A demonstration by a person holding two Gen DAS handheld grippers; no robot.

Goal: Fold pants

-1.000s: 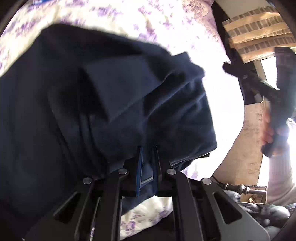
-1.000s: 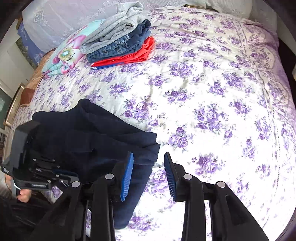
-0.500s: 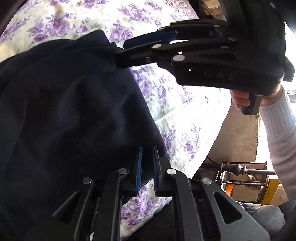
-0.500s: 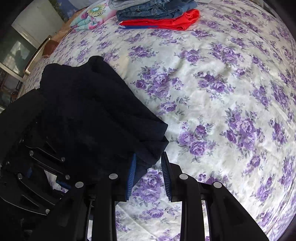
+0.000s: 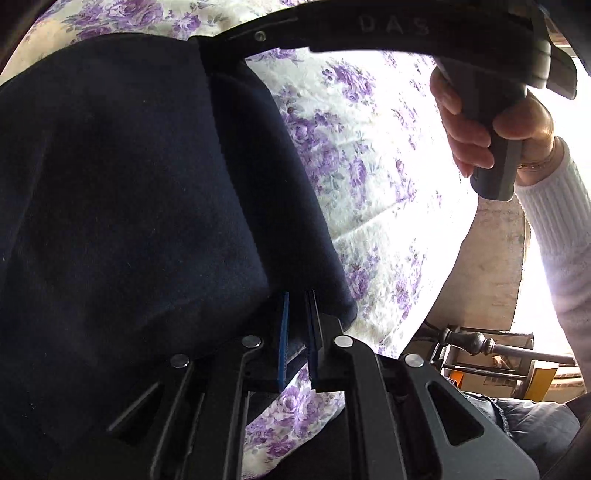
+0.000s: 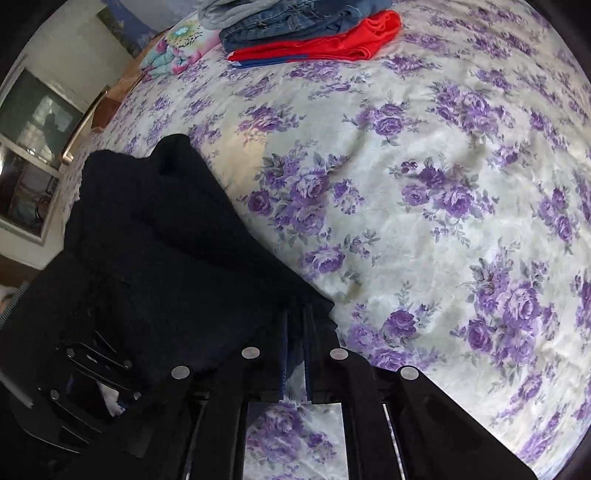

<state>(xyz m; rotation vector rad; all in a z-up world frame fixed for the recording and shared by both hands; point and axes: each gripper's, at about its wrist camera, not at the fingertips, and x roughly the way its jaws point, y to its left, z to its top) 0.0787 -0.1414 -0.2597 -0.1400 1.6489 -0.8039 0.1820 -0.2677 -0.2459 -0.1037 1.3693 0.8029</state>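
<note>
both jaws pinch pants (image 6: pixel 155 236), lengthwise away.

The pants (image 5: pixel 129 192) run off the left edge, and the folded clothes stack (image 6: pixel 303 22) is cut off at the top.

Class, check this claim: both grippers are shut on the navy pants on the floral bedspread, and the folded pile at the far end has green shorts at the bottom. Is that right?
Not quite. The bottom garment in the pile is red, not green, as the right wrist view shows. The rest stands: the left gripper and right gripper are each shut on the navy pants on the floral bedspread.
</note>
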